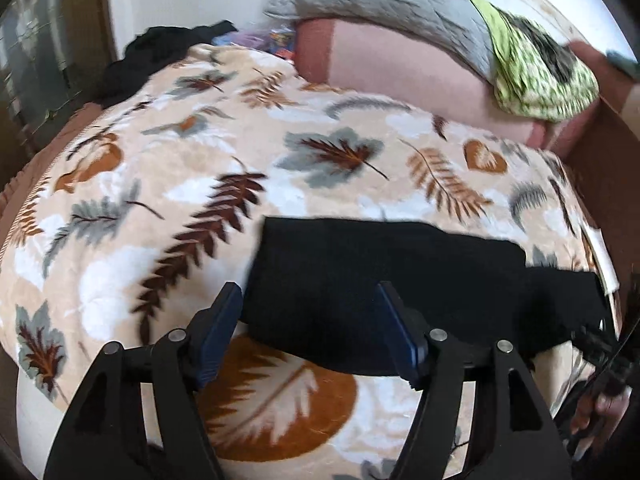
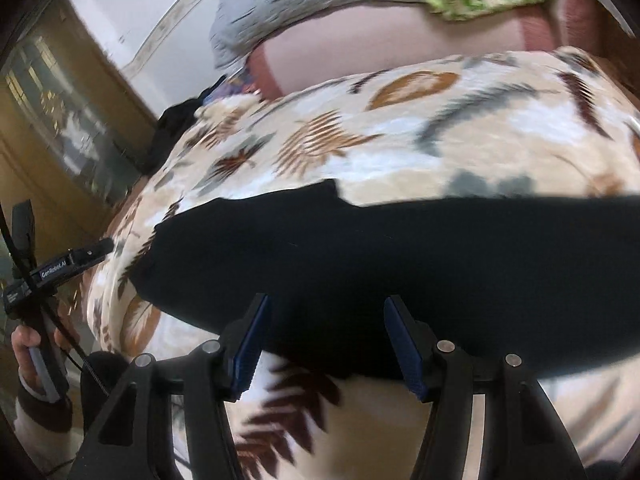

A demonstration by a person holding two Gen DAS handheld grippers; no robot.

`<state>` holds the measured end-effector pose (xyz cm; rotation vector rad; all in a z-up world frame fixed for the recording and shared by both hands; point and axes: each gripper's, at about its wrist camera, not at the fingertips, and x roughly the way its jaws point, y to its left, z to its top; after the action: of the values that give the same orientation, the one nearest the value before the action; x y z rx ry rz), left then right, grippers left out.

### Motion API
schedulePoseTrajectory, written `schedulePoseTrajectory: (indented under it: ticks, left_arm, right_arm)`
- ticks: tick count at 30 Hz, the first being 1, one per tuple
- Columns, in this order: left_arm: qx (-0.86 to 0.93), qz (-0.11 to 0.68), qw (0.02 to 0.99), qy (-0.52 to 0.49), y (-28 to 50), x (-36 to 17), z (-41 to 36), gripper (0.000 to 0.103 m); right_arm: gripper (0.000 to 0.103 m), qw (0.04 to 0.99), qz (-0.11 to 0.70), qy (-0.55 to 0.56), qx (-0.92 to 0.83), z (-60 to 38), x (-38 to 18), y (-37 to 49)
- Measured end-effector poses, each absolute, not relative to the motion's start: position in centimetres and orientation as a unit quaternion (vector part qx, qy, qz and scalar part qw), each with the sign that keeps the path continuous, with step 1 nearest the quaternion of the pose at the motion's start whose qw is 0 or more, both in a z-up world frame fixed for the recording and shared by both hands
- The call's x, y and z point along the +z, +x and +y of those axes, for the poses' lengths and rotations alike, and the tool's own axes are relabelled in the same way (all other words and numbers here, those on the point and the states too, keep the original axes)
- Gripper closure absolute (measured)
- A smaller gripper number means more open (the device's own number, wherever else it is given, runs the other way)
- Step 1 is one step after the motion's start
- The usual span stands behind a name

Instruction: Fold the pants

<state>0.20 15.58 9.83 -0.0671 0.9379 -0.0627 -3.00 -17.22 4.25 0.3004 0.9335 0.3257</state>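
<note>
The black pants [image 1: 384, 280] are lying folded on the leaf-print blanket [image 1: 224, 184] of the bed; the left tongs [image 1: 310, 330] are standing open and gripping nothing, over the near left edge of the pants; the right tongs [image 2: 326, 344] are likewise standing open and empty over the near edge. The plush blanket is likely giving poor support; a shallow pinch is risking catching only the top layer, or the blanket too, and dragging the fold apart.

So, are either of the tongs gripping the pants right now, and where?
Nothing is held. The left tongs and the right tongs both stand open over the black pants, which lie flat on the leaf-print blanket.
</note>
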Motion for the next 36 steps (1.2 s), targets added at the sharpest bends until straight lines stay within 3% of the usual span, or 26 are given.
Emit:
schedulePoseTrajectory:
  ticks: [13, 14, 15, 17, 20, 26, 31, 33, 36]
  left_arm:
    - [-0.058, 0.490, 0.870, -0.030, 1.6, 6.1, 10.8, 0.035]
    - [-0.057, 0.492, 0.868, -0.028, 1.6, 5.8, 10.8, 0.035]
    - [-0.056, 0.494, 0.867, -0.025, 1.7, 5.6, 10.7, 0.035]
    - [-0.054, 0.498, 0.865, -0.018, 1.8, 5.1, 10.5, 0.035]
    - [-0.054, 0.495, 0.867, -0.006, 1.6, 4.7, 10.2, 0.035]
    - [-0.045, 0.493, 0.869, 0.013, 1.6, 4.5, 9.5, 0.032]
    - [-0.048, 0.494, 0.868, 0.002, 1.3, 5.1, 9.3, 0.032]
    - [-0.053, 0.491, 0.870, -0.001, 1.1, 5.5, 8.9, 0.032]
    - [-0.063, 0.482, 0.874, 0.005, 0.8, 6.2, 7.6, 0.032]
  right_arm:
    - [0.039, 0.873, 0.446, 0.140, 0.141, -16.4, 3.5, 4.6]
    - [0.042, 0.869, 0.450, 0.144, 0.145, -16.3, 3.1, 5.4]
    - [0.064, 0.863, 0.457, 0.150, 0.155, -16.1, 2.5, 6.3]
    - [0.092, 0.861, 0.469, 0.131, 0.150, -15.7, 2.0, 7.0]
    - [0.094, 0.876, 0.444, 0.118, 0.146, -15.9, 2.6, 7.1]
    - [0.094, 0.880, 0.448, 0.097, 0.128, -15.2, 1.5, 6.9]
    - [0.085, 0.889, 0.423, 0.120, 0.130, -16.6, 4.3, 5.0]
    - [0.067, 0.897, 0.407, 0.115, 0.131, -17.4, 5.7, 3.2]
    - [0.059, 0.905, 0.392, 0.110, 0.122, -18.8, 6.9, 0.4]
